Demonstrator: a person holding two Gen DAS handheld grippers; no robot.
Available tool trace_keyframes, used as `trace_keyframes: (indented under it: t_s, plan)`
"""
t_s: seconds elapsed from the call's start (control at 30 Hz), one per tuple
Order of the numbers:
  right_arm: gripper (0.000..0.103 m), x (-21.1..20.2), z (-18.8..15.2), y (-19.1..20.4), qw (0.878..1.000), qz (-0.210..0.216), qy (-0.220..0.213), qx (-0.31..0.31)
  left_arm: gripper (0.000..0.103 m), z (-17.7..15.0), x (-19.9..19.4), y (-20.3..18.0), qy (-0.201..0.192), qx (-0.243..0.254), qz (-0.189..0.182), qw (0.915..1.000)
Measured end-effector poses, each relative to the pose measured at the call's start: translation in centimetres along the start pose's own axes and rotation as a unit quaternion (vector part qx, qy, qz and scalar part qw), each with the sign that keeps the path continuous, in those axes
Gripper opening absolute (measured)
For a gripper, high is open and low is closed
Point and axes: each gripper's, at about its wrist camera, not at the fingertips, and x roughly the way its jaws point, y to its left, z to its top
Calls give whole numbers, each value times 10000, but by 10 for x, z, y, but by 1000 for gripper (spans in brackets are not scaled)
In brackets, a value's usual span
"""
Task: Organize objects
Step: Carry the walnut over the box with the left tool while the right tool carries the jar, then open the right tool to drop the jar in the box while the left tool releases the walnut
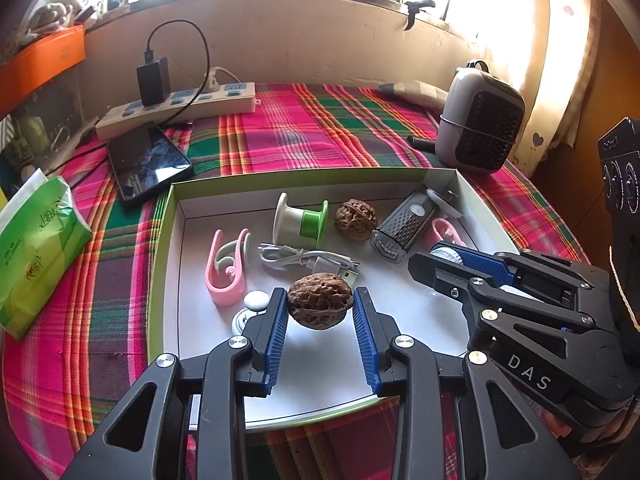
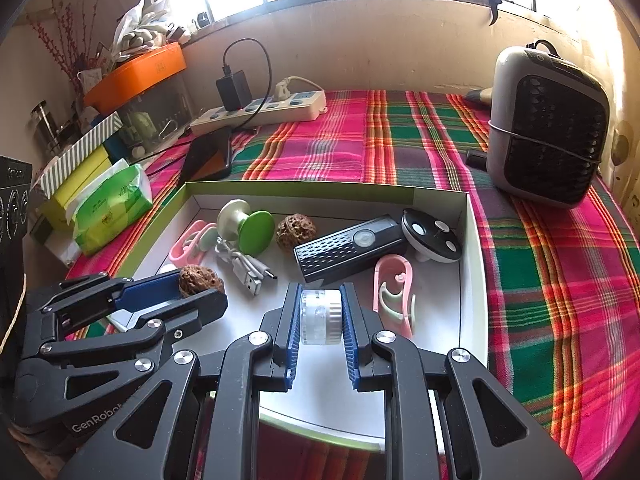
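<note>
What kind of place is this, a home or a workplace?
Most likely a home, at a table beside a window. A plaid cloth covers it, and household things sit there: a power strip, a tissue pack, a small fan.

The left gripper (image 1: 320, 300) is angled downward, its jaws clamped on a walnut (image 1: 320, 300). Just beside it, the right gripper (image 2: 321, 316) is tilted downward, its jaws pressed on a small white reel (image 2: 321, 316).
</note>
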Motion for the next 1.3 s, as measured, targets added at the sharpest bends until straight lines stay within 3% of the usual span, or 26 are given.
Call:
trace_keyframes:
  t_s: [1.17, 1.3]
  plan:
    - [20, 7, -2, -2, 10000, -43, 57, -10, 31, 0, 9, 2, 122, -50, 95, 9999]
    - [31, 6, -2, 0, 10000, -20, 37, -22, 32, -1, 8, 2, 133, -65, 111, 9998]
